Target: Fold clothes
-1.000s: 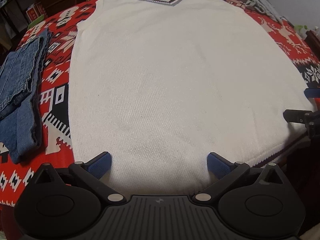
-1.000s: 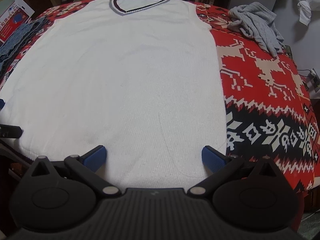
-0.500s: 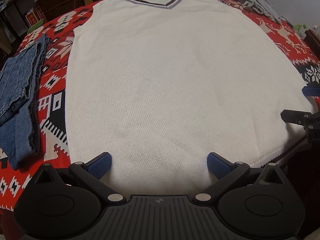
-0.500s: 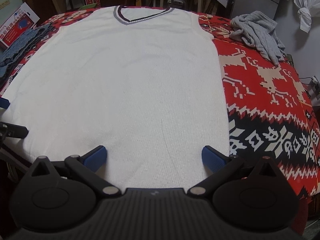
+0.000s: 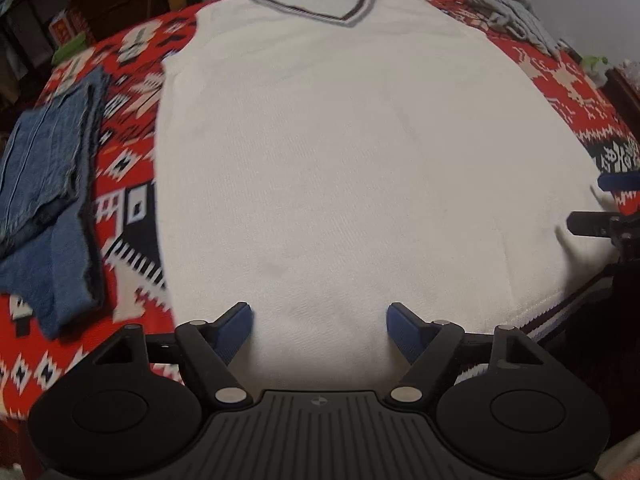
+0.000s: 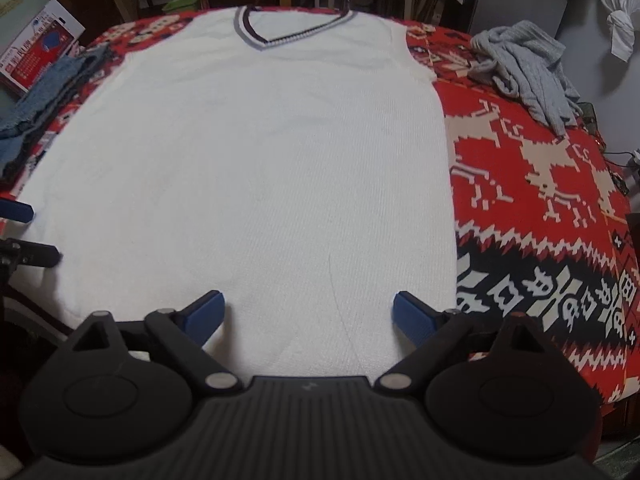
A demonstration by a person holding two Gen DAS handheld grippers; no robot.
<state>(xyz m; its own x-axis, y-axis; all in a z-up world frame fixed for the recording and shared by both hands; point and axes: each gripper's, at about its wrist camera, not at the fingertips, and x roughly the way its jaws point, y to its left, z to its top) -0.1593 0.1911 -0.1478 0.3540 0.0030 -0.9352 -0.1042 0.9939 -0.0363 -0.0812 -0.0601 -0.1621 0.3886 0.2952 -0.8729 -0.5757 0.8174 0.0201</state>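
Left wrist view: table cover [image 5: 132,216], red patterned, w/ the white vest [image 5: 340,152] spread flat across it, collar at the far end, hem at my near edge. My judgement: the vest is the biggest risk. It's wide, and both grippers sit on the hem side by side, so an uneven lift would skew the fold or drag the whole thing toward me.

Jeans [image 5: 44,184] lie folded just left of the vest; a sloppy swing could snag them. Grey garment [image 6: 524,68] is at the far right, well apart, low risk.

Left gripper [image 5: 319,322]: jaws closing, hem fabric between the pads, not pinched yet. Right gripper [image 6: 308,314]: same, closing, still wider. If one bites before the other, or takes only the top layer, I'd expect the hem to twist. Knit is soft, prob slips from a shallow pinch.
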